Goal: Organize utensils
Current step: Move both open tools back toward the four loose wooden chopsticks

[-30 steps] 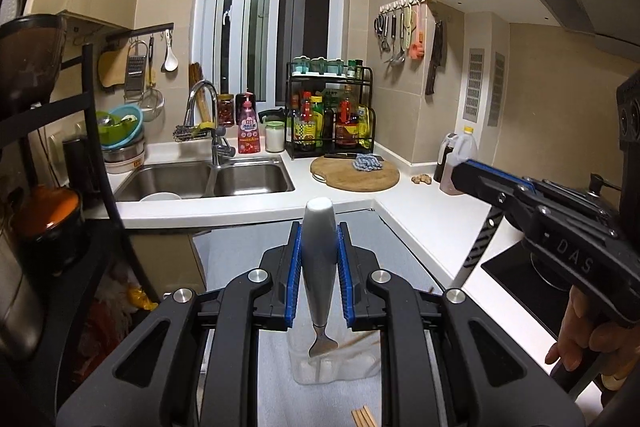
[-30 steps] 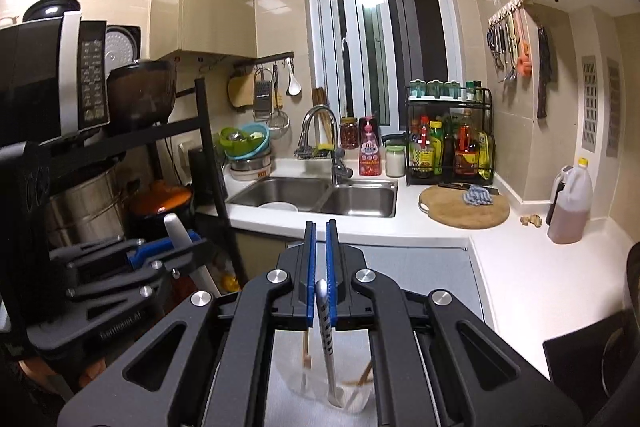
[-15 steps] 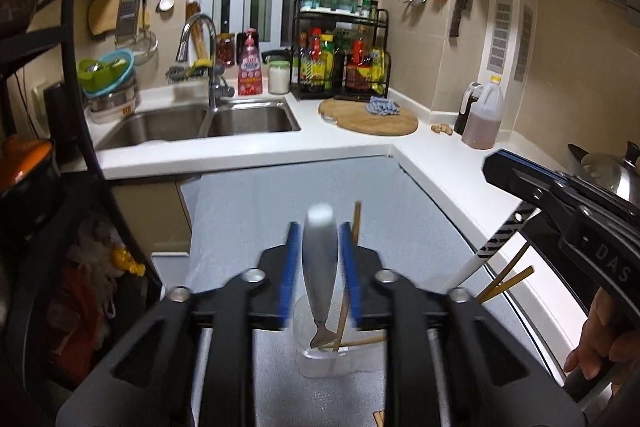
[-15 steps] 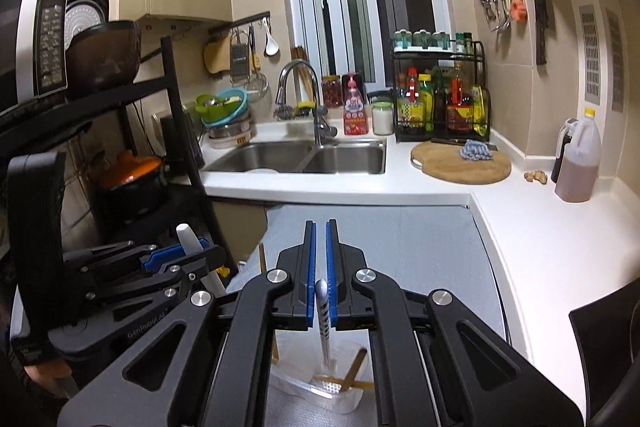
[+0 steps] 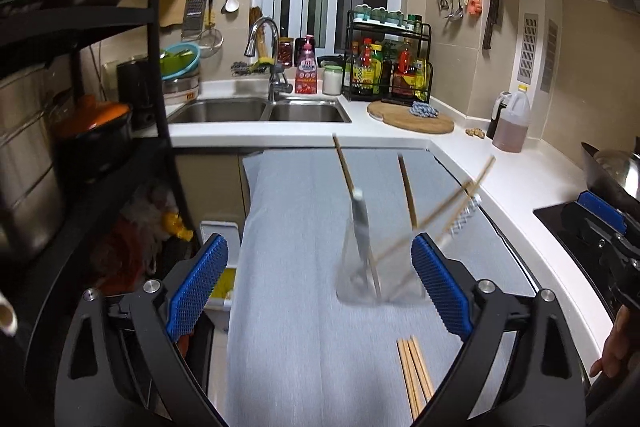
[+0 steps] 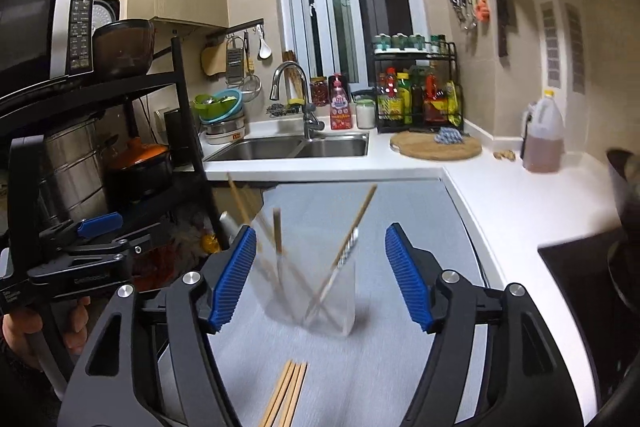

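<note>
A clear plastic cup [image 5: 380, 267] stands on the grey mat [image 5: 304, 203]. It holds a white-handled utensil [image 5: 360, 227], several wooden chopsticks [image 5: 406, 187] and a patterned-handle utensil [image 5: 464, 217]. My left gripper [image 5: 320, 283] is open and empty, just in front of the cup. In the right wrist view the same cup [image 6: 316, 291] sits ahead of my right gripper [image 6: 320, 275], which is open and empty. Loose chopsticks [image 5: 414, 371] lie on the mat near me, also seen in the right wrist view [image 6: 286, 393].
A black shelf rack [image 5: 152, 75] with pots stands at the left. A double sink [image 5: 260, 111], a round cutting board [image 5: 410, 115], a spice rack [image 5: 388, 67] and an oil jug [image 5: 512, 123] are on the white counter. A stove [image 5: 580, 227] is at the right.
Both grippers opened and let go of their utensils, which now stand in the cup. Both grippers have drawn back from the cup.
</note>
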Action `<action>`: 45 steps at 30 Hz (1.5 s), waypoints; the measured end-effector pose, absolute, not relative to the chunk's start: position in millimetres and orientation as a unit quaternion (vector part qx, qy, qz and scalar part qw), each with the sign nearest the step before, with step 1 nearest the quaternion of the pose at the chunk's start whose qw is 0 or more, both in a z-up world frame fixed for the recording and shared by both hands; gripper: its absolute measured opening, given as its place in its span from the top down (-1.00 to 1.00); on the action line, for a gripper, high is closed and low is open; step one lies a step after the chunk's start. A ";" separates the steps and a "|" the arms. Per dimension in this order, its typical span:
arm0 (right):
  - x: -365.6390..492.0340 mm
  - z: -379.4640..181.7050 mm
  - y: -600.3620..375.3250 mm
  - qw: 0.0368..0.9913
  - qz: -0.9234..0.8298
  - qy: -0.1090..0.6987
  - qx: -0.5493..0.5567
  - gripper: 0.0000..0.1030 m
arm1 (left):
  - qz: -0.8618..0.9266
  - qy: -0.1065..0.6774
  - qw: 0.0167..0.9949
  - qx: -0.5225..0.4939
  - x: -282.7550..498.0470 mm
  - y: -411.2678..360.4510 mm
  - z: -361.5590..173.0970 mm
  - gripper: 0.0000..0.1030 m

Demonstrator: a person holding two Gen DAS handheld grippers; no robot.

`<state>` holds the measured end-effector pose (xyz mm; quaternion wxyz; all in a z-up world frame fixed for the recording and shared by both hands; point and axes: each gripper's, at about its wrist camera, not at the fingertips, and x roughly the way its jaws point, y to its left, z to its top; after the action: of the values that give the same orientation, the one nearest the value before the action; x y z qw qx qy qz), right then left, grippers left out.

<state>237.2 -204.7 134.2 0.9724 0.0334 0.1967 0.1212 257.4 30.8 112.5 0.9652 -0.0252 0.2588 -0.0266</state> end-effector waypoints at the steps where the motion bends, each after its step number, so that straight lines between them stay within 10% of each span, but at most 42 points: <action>1: 226.2 129.3 -205.8 0.972 0.118 0.200 0.037 -0.38 | -0.026 0.263 0.964 -0.027 242.4 30.7 106.1 -0.75; 20: 84.9 -10.6 -204.8 0.954 0.060 0.292 0.026 -0.41 | 0.012 0.318 0.948 -0.032 81.6 22.6 1.4 -0.75; 26: 70.3 -44.8 -201.2 0.940 0.103 0.326 0.016 0.53 | 0.016 0.334 0.942 -0.032 72.8 20.9 -22.1 -0.75; 45: 69.3 -71.5 -169.2 0.940 0.127 0.314 -0.038 0.49 | -0.012 0.342 0.938 -0.049 77.8 9.3 -44.2 -0.75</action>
<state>69.3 -169.2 -71.5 0.9401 -0.0383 0.3142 0.1265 77.8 9.3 -44.2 0.9384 -0.0487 0.3418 -0.0119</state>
